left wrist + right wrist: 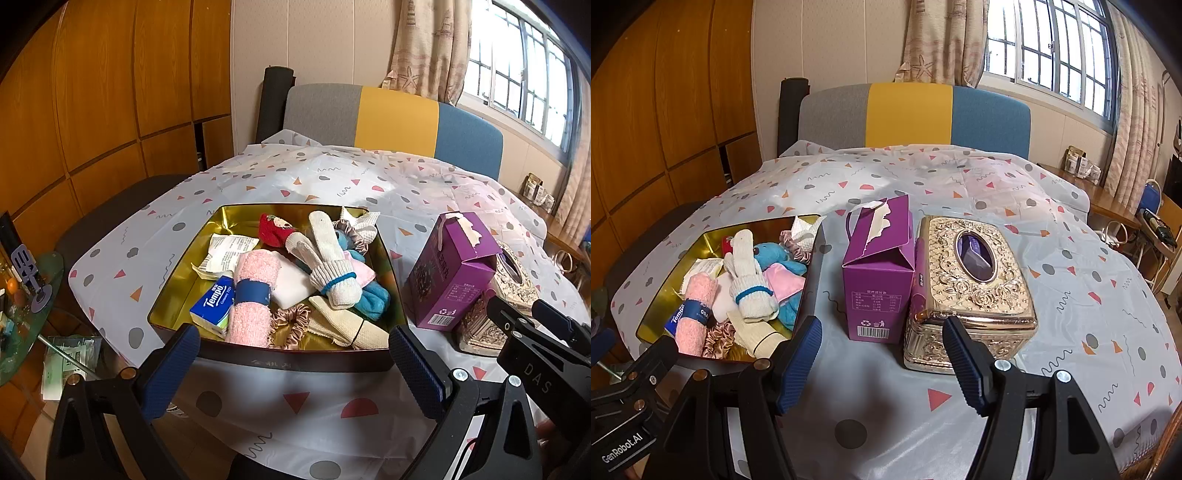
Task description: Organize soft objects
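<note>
I see a tin (173, 280) with a glossy gold lining, a fluffy pink towel (251, 295), knitted white gloves (332, 266), a satin scrunchie (291, 321), a matt purple cardboard carton (877, 280), and an embossed, shiny gold-coloured tissue box (975, 284).

In the left wrist view, the gold tissue box (491, 325) at the right of the frame is sitting mostly hidden behind the purple carton (452, 273) and the right gripper (515, 308), with only 1 corner showing. The lettering on the tin's (295, 360) dark front wall is blurring beyond reading. The blue plush toy (373, 295) is lying largely buried under the banded white socks (334, 266). In the right wrist view, the Tempo tissue pack (675, 320) is peeking out behind the pink rolled towel (694, 314), its name cut short. The carton's printed table (873, 301) is too small to read.
</note>
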